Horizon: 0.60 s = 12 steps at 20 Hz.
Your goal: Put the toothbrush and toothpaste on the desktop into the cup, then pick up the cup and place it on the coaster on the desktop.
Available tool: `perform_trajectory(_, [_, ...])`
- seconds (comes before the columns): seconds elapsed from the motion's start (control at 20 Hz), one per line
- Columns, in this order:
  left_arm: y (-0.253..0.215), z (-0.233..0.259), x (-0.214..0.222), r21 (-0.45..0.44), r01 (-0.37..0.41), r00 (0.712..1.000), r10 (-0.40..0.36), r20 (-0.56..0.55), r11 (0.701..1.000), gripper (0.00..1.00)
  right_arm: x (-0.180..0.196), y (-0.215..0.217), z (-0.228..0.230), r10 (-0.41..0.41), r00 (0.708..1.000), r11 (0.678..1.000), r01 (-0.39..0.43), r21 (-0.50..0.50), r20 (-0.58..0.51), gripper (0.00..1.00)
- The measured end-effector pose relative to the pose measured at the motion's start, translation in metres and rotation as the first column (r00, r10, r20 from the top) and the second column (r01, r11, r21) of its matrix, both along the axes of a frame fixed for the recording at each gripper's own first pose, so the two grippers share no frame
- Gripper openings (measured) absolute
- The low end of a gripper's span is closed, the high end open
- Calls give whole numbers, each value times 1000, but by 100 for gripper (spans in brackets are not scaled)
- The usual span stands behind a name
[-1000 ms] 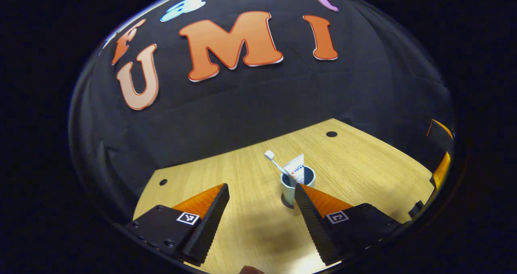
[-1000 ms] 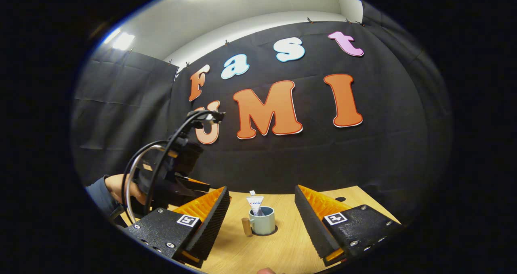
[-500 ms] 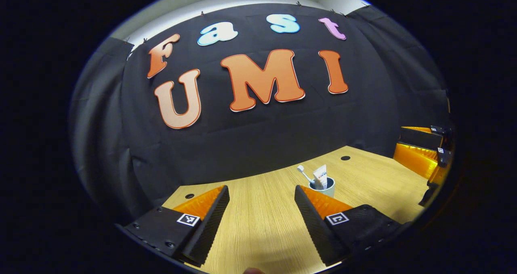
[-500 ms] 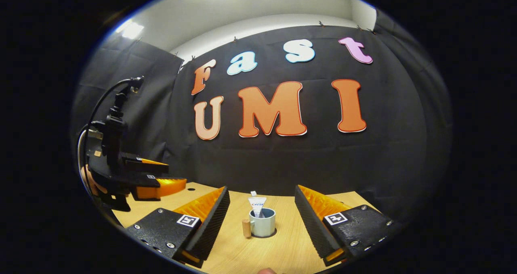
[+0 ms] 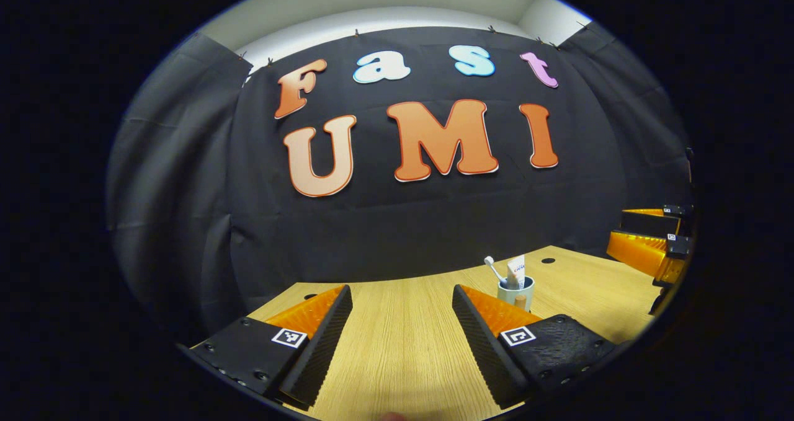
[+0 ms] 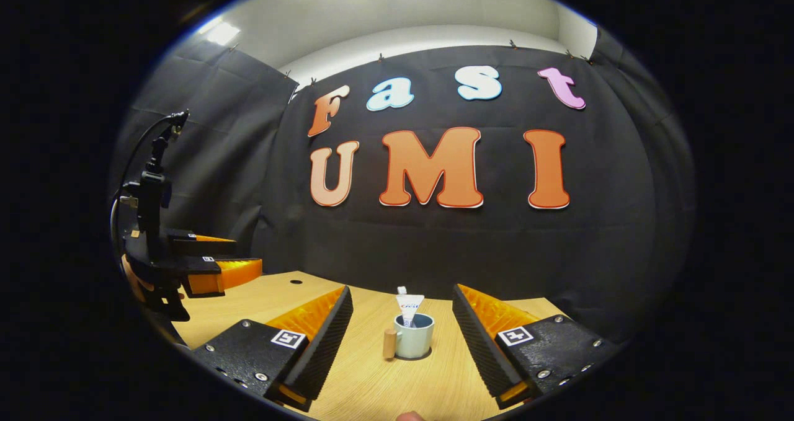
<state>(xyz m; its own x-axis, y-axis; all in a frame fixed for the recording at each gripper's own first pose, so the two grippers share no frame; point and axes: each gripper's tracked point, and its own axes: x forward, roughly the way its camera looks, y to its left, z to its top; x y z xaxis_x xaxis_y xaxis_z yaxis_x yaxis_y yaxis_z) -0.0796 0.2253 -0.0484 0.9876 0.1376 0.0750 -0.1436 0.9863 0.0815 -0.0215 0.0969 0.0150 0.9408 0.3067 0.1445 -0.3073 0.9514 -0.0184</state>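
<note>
In the right gripper view, going left to right: the left gripper (image 6: 214, 266) hangs over the table edge, held in a hand, fingers apart with nothing between them. The right gripper (image 6: 402, 340) has its fingers wide apart and holds nothing. Between them, farther off, the cup (image 6: 414, 338) stands on the dark coaster (image 6: 414, 357), upright, with its wooden handle to the left. The toothpaste (image 6: 409, 308) and toothbrush (image 5: 494, 268) stick up out of it, so I think the job is done and both grippers stay back. The table (image 6: 378, 390) is light wood with a small round hole, and black cloth hangs behind
</note>
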Motion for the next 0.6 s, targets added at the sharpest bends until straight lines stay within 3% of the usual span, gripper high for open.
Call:
perform_trajectory(0.15, [14,1,-10,2,-60,997,60,54,998,97,0,5,-2,2,1000,1000,-2,18,-3,97])
perform_trajectory(0.6, [10,-23,2,-56,-69,998,70,9,996,97,6,16,-7,-9,1000,999,10,-50,25,97])
